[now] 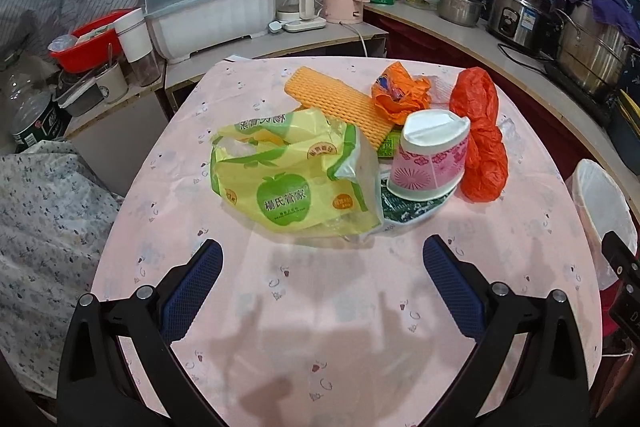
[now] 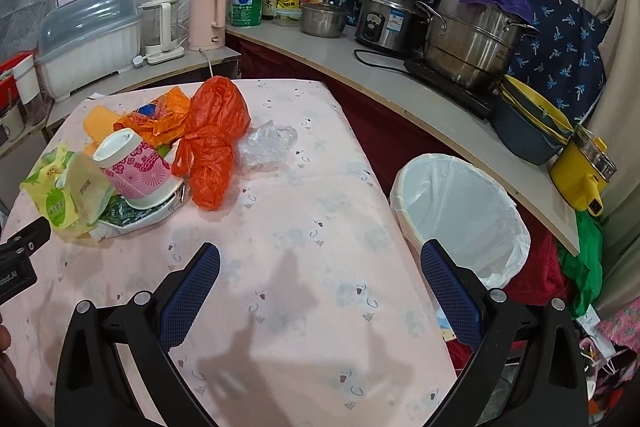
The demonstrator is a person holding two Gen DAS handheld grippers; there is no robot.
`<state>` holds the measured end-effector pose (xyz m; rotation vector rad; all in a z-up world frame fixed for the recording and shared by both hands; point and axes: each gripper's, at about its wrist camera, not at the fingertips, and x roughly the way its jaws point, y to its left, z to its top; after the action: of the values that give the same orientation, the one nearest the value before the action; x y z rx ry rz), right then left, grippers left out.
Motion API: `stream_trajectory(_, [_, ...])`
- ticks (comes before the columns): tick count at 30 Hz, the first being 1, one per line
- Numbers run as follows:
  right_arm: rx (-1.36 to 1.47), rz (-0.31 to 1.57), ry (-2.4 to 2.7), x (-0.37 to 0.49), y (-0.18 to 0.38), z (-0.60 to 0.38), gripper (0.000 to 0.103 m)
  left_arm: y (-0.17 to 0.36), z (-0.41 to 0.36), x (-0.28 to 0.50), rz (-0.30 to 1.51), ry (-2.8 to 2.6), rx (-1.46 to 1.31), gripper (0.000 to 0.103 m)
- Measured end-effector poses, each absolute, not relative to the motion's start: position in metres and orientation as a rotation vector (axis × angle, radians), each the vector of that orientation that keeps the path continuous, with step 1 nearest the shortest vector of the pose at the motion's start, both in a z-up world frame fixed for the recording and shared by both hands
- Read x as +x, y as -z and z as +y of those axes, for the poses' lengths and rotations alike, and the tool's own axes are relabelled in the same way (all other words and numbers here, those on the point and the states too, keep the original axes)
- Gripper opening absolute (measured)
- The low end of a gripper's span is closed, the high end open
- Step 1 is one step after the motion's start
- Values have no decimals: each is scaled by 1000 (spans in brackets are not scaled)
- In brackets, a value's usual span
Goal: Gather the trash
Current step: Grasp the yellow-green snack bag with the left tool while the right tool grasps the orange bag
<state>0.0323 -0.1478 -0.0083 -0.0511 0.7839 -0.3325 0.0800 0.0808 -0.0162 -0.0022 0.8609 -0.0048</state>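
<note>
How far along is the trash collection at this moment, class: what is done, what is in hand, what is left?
Done: nothing visible; the white-lined bin beside the table looks empty. In hand: nothing; the left gripper and right gripper are both open above the pink tablecloth. Left: the whole pile, including the yellow-green bag, paper cup, orange bag and clear plastic.

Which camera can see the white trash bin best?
The right wrist view: the white-lined trash bin shows nearly whole beside the table, its open mouth visible, only partly crossed by one gripper finger. The left wrist view catches just a slice of it at the right edge.
</note>
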Motion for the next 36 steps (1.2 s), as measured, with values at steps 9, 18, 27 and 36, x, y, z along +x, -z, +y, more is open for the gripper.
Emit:
stream_trajectory(9, [-11,779,277,89,11,-142,96,36,78,120,887,26,-8,78])
stream_trajectory(18, [67,833,214,146,34,-140,85,47,80,142,933,61,-47,39])
stream_trajectory(27, [167,904,153,183,63,-135,65,51,87,148,948,83,-76,6])
stream_trajectory(36, [249,929,44,191,78,-128,21,42,94,145,921,71,-88,4])
